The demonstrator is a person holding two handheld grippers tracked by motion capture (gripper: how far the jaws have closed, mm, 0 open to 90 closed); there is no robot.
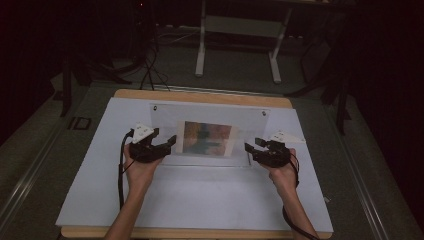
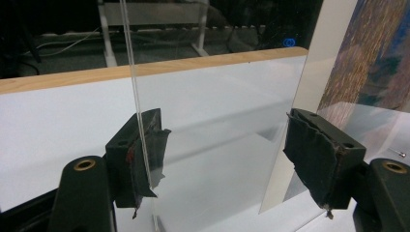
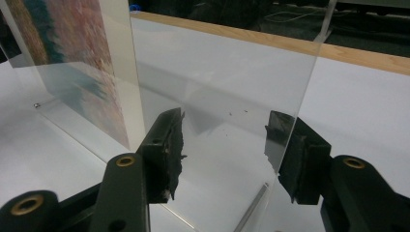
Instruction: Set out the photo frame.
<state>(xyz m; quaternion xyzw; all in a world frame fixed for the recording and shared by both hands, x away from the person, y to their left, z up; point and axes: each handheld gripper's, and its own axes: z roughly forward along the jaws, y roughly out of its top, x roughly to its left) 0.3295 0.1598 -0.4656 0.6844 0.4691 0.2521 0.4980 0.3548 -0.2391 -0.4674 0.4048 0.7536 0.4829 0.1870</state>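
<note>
At the near edge of a wooden table [image 1: 200, 96] covered by a matte white sheet [image 1: 200, 200], a person's 2 forearms reach in from 6 o'clock, each hand gripping a black 2-jaw tool. Beyond them stands a clear acrylic photo frame [image 1: 210, 117], thin, glossy and rectangular, holding a blurred colour print [image 1: 207, 138] of blue, rust and tan.

Left gripper [image 1: 159, 144] sits at the frame's 9 o'clock edge; in the left gripper view its jaws, faced with frayed black padding, stand wide apart, 1 pad against a transparent pane's edge [image 2: 140, 145], the other clear of the second pane. Right gripper [image 1: 251, 148] sits at the 3 o'clock edge; in the right gripper view its jaws also gape, straddling a pane [image 3: 232, 111] without clamping it.

Farther back, at 12 o'clock, a white metal stand [image 1: 240, 30] rises from a dark floor.
</note>
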